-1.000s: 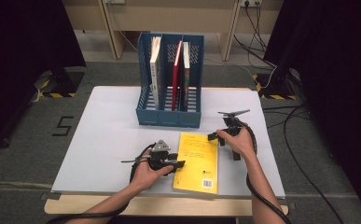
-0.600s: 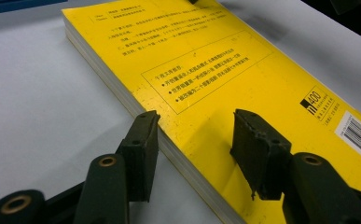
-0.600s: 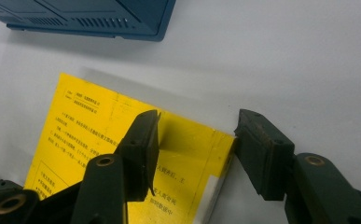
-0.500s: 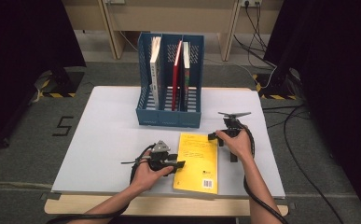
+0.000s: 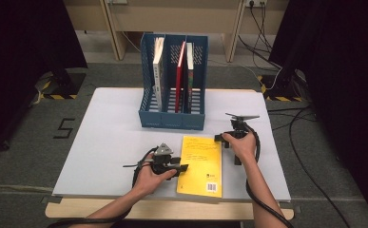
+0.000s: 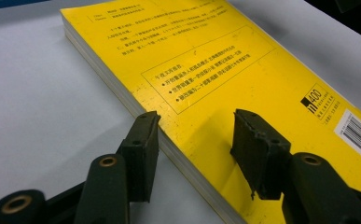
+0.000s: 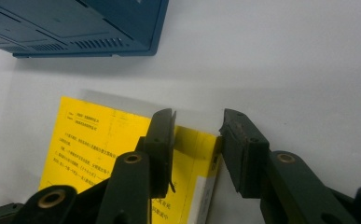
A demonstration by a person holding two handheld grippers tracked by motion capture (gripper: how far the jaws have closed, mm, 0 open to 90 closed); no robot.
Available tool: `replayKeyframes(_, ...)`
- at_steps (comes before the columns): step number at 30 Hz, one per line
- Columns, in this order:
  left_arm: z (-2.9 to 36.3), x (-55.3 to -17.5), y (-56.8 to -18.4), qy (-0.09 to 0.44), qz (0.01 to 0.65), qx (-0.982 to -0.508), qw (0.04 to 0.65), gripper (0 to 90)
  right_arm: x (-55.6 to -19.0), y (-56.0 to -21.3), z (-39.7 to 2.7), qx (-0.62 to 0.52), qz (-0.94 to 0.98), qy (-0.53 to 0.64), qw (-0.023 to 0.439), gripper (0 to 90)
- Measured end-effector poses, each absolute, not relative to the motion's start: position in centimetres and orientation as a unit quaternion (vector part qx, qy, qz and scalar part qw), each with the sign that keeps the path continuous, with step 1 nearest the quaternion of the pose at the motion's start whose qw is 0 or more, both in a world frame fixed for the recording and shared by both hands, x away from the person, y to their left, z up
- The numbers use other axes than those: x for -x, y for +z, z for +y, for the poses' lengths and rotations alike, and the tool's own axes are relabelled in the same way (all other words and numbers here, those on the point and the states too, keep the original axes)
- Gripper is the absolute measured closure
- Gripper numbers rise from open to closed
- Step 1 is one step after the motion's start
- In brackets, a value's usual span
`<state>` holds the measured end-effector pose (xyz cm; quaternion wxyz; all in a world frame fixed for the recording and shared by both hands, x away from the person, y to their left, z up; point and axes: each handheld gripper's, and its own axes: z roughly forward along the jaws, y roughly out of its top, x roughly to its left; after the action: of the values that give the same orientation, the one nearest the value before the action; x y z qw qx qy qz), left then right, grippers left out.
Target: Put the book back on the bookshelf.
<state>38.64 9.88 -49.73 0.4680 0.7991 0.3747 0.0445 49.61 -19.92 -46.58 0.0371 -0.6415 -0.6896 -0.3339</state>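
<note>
A pale grey-white table (image 5: 110,142) with a matte top stands on dark grey carpet; at its 9 o'clock side a white "5" (image 5: 63,128) is marked on the floor, black curtains hang to both sides, and a wooden bench with trailing cables runs along the back. At the table's 12 o'clock stands a blue perforated plastic file rack (image 5: 172,118) with upright books (image 5: 159,71) in its compartments. The yellow paperback (image 5: 201,164) lies flat, back cover up, towards 6 o'clock, printed with black Chinese text, a boxed "400" mark and a white barcode label. The left gripper (image 6: 194,135), at the book's 9 o'clock edge, has its rubbery black jaws parted astride that edge, seemingly without pressing it. The right gripper (image 7: 197,140), at the book's 2 o'clock corner, has just been closing, its jaws unclenched astride that corner.
</note>
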Motion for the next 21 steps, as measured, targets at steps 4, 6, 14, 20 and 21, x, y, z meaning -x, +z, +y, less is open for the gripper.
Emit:
replayKeyframes(4, 9.9, -38.6, -49.7, 0.046, 0.377, -0.799, 0.467, 51.4, -49.5, -45.8, -19.8, 0.638, -0.689, -0.343, 0.034, 68.6)
replayKeyframes(6, 10.0, -38.7, -49.7, 0.043, 0.379, -0.797, 0.468, 51.7, -49.5, -45.4, -19.8, 0.637, -0.686, -0.35, 0.031, 69.7)
replayKeyframes(14, 9.7, -39.3, -49.5, 0.032, 0.38, -0.796, 0.47, 54.3, -49.5, -43.5, -19.7, 0.632, -0.685, -0.361, 0.021, 71.8)
replayKeyframes(20, 9.1, -39.7, -49.5, 0.031, 0.381, -0.797, 0.468, 54.1, -49.6, -42.4, -19.8, 0.632, -0.685, -0.362, 0.016, 71.9)
replayKeyframes(21, 9.1, -39.8, -49.5, 0.031, 0.381, -0.797, 0.467, 54.1, -49.6, -42.1, -19.9, 0.631, -0.685, -0.363, 0.014, 71.9)
